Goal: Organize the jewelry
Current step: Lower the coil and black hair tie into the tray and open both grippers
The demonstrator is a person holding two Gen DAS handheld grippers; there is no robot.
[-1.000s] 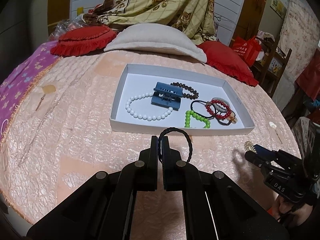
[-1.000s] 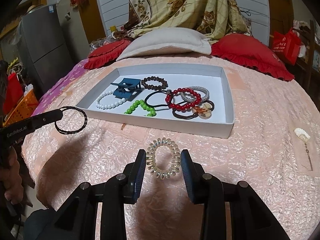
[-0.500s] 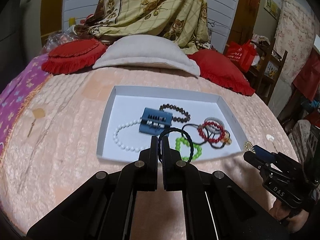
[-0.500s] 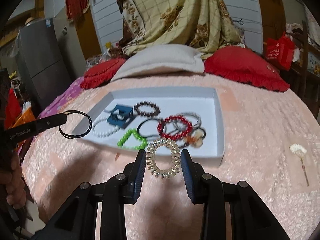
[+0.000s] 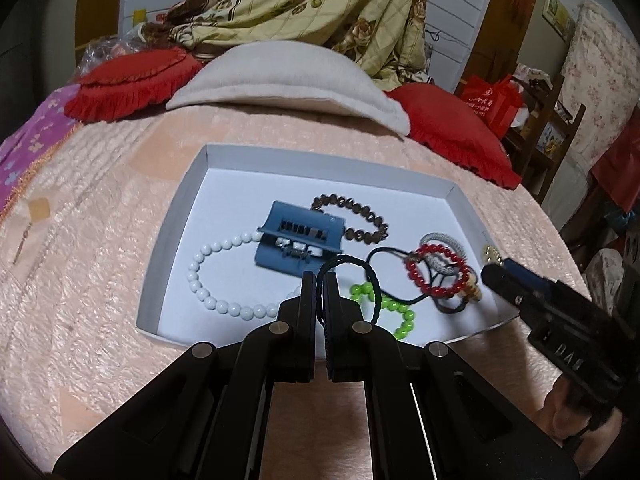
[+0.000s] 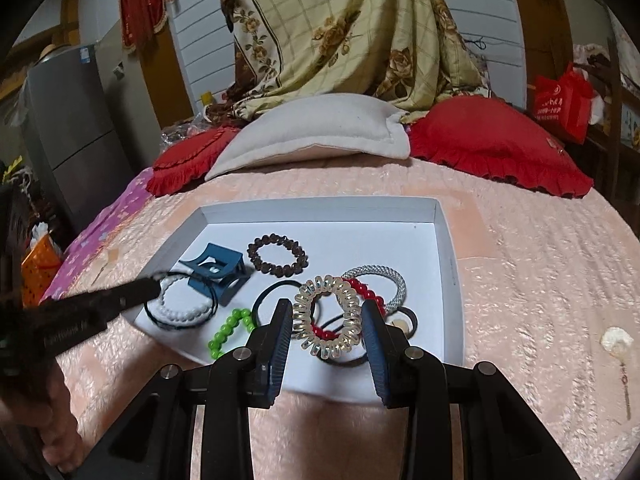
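Observation:
A white tray [image 5: 224,168] lies on the pink bedspread and holds a white bead bracelet [image 5: 200,272], a blue claw clip [image 5: 300,240], a brown bead bracelet [image 5: 360,216], a red one [image 5: 416,276], a green one [image 5: 396,308] and dark hair ties. My left gripper [image 5: 320,280] is shut on a black braided hair tie [image 5: 370,280], which hangs over the tray's front part. In the right wrist view my right gripper [image 6: 326,308] is shut on a clear spiral hair tie [image 6: 328,316] above the tray's [image 6: 444,240] near right area. The left gripper [image 6: 154,286] reaches in from the left.
A beige pillow [image 5: 280,84] and two red cushions [image 5: 452,132] lie behind the tray. A hairpin with a white flower [image 6: 618,342] rests on the bedspread to the right. Another pin with a card [image 5: 38,210] lies at the left. A grey fridge [image 6: 68,128] stands beside the bed.
Both grippers have moved forward from the bedspread in front of the tray to above its near part. Each still carries its hair tie.

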